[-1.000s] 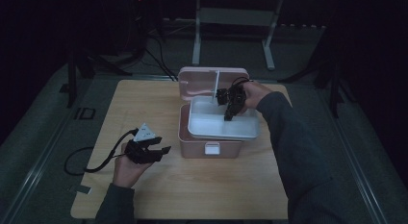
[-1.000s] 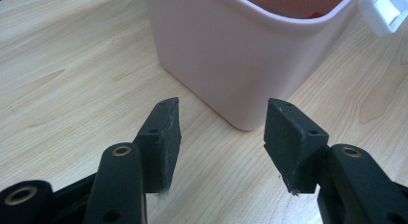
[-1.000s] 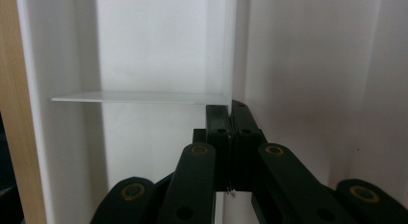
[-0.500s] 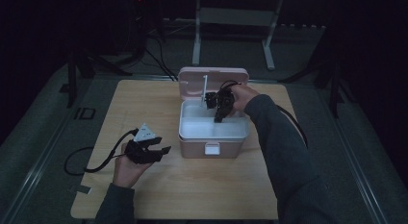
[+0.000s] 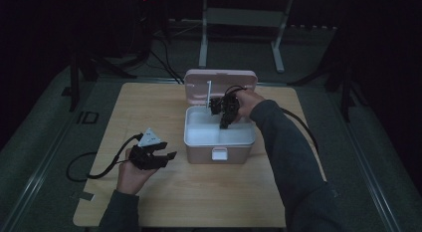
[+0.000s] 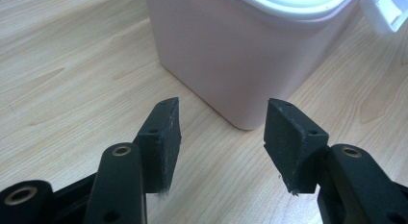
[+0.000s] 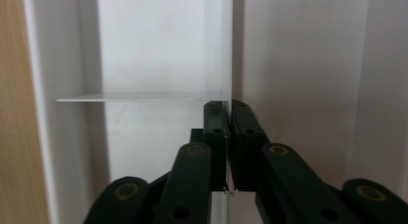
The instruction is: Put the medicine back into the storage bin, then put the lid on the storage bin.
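Right gripper (image 7: 230, 108) pinching white divider (image 7: 228, 51) in pink box (image 5: 199, 152) | left gripper (image 6: 221, 132) spread

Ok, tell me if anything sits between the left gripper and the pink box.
Nothing visible does. The left gripper is open, and the pink box stands straight ahead of its jaws, with only bare table between them.

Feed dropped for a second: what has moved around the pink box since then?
The right claw has shifted toward the box's left rear, lifting a thin white divider panel, which now stands upright against the open lid; its jaws are shut on that panel. The left claw stayed put on the table, jaws open, beside the pink box, which hasn't moved.
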`<state>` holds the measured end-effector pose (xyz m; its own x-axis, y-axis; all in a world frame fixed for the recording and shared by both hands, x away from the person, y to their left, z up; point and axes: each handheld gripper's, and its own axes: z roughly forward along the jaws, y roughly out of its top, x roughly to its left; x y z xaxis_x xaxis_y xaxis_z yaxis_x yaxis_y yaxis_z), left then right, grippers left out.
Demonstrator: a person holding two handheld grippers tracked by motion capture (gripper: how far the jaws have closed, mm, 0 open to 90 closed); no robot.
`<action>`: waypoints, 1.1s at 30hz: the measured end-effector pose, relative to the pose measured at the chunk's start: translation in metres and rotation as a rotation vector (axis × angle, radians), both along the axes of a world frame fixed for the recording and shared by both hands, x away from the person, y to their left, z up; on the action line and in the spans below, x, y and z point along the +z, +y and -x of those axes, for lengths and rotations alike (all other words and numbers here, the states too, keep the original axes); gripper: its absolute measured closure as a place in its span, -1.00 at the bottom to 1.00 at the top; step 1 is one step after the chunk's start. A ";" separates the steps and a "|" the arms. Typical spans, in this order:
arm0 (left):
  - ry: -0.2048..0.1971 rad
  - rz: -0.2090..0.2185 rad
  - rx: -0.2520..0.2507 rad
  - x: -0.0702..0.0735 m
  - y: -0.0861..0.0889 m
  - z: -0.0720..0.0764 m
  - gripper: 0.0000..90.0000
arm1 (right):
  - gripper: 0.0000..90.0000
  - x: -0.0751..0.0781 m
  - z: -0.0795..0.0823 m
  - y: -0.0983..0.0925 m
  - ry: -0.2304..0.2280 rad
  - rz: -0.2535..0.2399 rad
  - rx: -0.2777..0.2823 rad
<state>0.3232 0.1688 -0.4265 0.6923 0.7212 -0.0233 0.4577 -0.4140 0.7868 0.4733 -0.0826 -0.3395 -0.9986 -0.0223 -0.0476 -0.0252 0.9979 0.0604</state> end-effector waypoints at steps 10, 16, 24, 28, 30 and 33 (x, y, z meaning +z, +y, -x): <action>-0.006 0.003 0.006 0.001 0.001 0.000 0.04 | 0.59 0.008 0.005 -0.008 -0.022 -0.005 -0.019; -0.013 0.003 0.009 0.003 0.003 0.000 0.03 | 0.41 0.016 0.008 -0.019 -0.027 -0.085 -0.063; -0.022 0.016 0.017 0.007 0.007 -0.001 0.02 | 0.22 0.026 0.017 -0.045 -0.073 -0.167 -0.153; -0.022 0.018 0.019 0.006 0.007 -0.001 0.02 | 0.20 0.025 0.019 -0.060 -0.078 -0.180 -0.185; -0.022 0.020 0.016 0.007 0.007 -0.001 0.02 | 0.19 0.025 0.019 -0.069 -0.088 -0.204 -0.215; -0.025 0.025 0.013 0.010 0.008 -0.005 0.02 | 0.17 0.025 0.020 -0.082 -0.107 -0.224 -0.248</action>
